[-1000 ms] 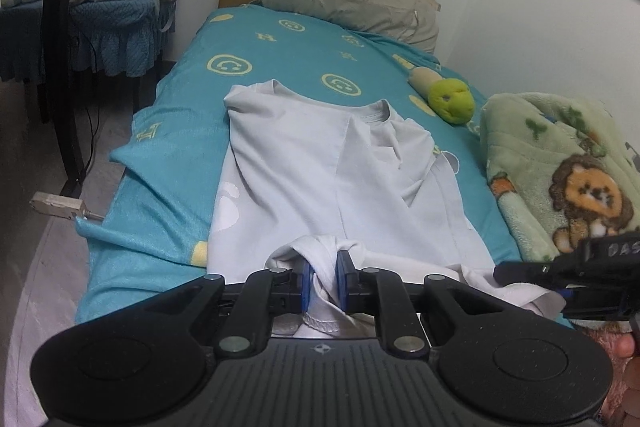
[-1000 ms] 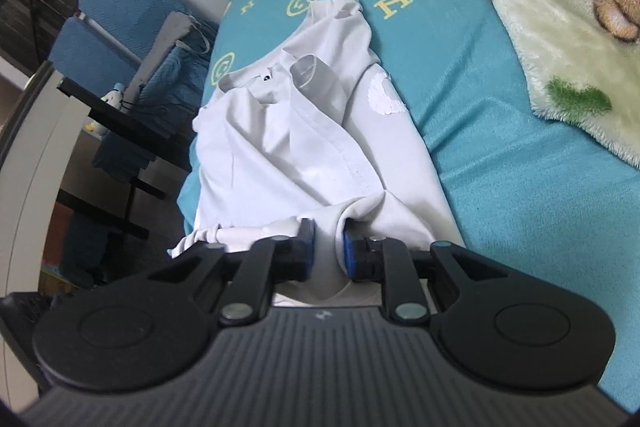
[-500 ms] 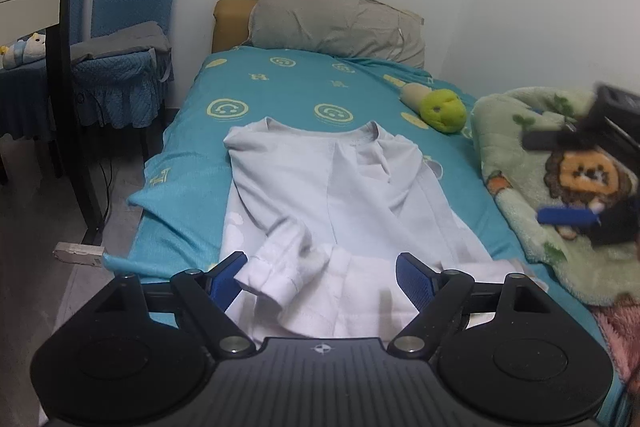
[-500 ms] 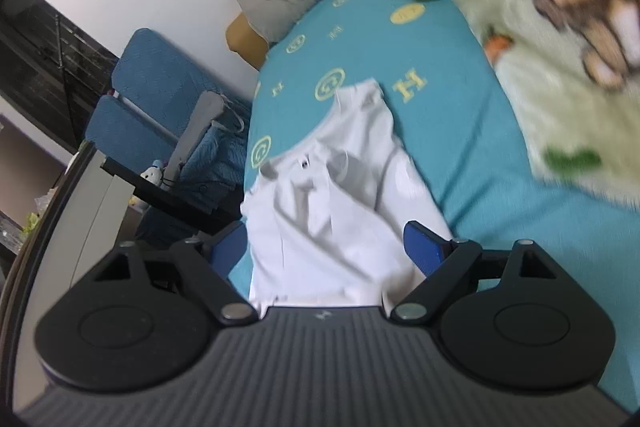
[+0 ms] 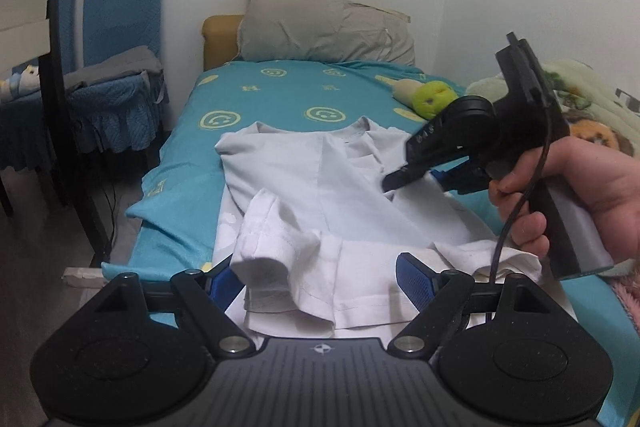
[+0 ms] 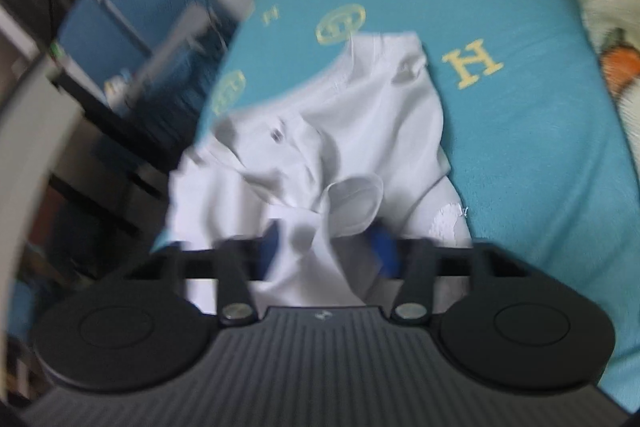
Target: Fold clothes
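On bed: shirt (image 5: 320,211) | L view only: hand (image 5: 580,203) w/ R tongs (image 5: 424,179) (parted)

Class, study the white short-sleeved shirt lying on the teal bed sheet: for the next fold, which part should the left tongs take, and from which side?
Judging by the pose, take the cuffed sleeve of the white short-sleeved shirt. It lies doubled and raised at the near left edge, just ahead of the open left tongs, so come in low from the bed's foot, one finger under the cuff.
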`<state>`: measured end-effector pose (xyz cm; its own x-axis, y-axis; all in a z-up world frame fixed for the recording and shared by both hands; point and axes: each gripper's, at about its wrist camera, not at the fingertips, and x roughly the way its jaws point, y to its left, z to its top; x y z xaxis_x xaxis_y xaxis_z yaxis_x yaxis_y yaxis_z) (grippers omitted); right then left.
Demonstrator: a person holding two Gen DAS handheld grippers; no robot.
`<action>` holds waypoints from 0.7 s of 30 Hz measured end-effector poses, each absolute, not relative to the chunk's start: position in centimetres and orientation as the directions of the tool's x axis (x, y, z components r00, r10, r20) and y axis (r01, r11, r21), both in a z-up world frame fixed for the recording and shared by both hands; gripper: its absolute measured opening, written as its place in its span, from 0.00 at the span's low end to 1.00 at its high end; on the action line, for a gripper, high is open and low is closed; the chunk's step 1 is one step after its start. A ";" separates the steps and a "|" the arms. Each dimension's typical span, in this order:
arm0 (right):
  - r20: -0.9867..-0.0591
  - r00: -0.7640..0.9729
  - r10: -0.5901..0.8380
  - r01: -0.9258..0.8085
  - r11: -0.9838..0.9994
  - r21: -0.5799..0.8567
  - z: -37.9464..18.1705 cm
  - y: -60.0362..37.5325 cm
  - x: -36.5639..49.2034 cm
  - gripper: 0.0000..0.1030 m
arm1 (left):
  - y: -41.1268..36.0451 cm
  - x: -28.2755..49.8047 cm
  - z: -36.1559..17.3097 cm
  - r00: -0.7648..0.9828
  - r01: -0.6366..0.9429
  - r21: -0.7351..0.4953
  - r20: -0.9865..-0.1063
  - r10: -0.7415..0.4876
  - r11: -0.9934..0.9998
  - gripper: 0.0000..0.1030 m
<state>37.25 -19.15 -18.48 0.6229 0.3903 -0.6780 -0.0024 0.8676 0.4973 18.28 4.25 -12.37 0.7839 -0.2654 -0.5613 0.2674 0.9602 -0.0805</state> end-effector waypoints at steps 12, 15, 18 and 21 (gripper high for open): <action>-0.572 0.748 0.338 0.008 0.856 0.516 -18.5 -22.7 39.0 0.05 | 4.6 19.1 -13.2 0.775 0.253 -0.114 -0.570 -0.272 0.961 0.80; -0.574 0.750 0.327 0.010 0.863 0.505 -18.4 -22.7 38.6 0.08 | 4.6 19.0 -13.1 0.785 0.251 -0.106 -0.559 -0.267 0.962 0.80; -0.577 0.752 0.319 0.004 0.872 0.489 -17.1 -22.5 38.1 0.17 | 4.8 18.8 -12.9 0.795 0.241 -0.100 -0.551 -0.255 0.965 0.80; -0.543 0.784 0.302 -0.018 0.885 0.465 -15.1 -22.2 36.3 0.95 | 5.0 18.4 -12.4 0.805 0.232 -0.092 -0.540 -0.244 0.968 0.80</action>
<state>36.33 -22.22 -15.11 0.7836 0.3017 -0.5431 -0.0182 0.8850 0.4653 18.35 4.98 -12.39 0.8054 -0.2443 -0.5400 0.2319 0.9684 -0.0922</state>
